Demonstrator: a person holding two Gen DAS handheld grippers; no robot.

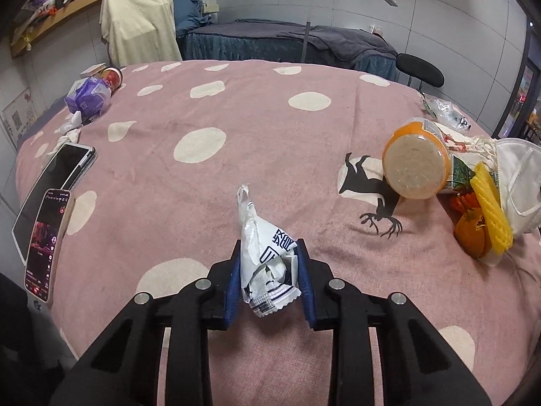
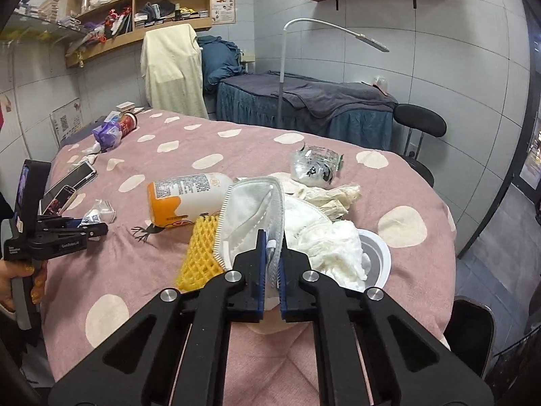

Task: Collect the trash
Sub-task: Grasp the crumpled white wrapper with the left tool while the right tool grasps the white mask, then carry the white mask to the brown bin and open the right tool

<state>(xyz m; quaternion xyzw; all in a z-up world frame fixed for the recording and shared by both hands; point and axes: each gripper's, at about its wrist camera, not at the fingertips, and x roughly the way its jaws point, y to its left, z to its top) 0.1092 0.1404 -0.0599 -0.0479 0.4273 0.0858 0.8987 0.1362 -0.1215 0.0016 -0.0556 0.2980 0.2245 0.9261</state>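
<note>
On the pink spotted bedspread (image 1: 270, 108), nearest the left wrist camera, the left gripper (image 1: 268, 253) had its blue pads pressed against both sides of a crumpled white wrapper (image 1: 267, 264) with dark blue print, the jaws partly closed with the wrapper filling the gap between them; its twisted tail stuck out ahead of the fingertips. In the right wrist view the same gripper (image 2: 98, 228) showed at the left edge, held by a hand (image 2: 13, 280), the wrapper (image 2: 96, 215) poking from its tip.

The right gripper (image 2: 273, 242) was nearly fully closed, pinching the edge of a white face mask (image 2: 250, 209) between its pads. Just left of the mask lay a yellow foam net (image 2: 197, 257), touching it. Just right of the jaws lay a wad of white tissue (image 2: 338, 250), partly covering a white round lid (image 2: 378, 253).

Farther out, an orange-and-white bottle (image 2: 189, 199) lay on its side beside the net and mask, its base turned toward the left camera (image 1: 416, 165). Beyond the mask sat crumpled pale paper (image 2: 331, 196) and, farther still, a clear plastic wrapper (image 2: 314, 165).

Along the left edge two phones (image 1: 50, 196) lay next to each other, with a purple packet (image 1: 88, 94) and a red can (image 1: 113, 76) at the far left corner. Past the bedspread stood a dark blue treatment bed (image 2: 304, 108) and a black stool (image 2: 419, 120).
</note>
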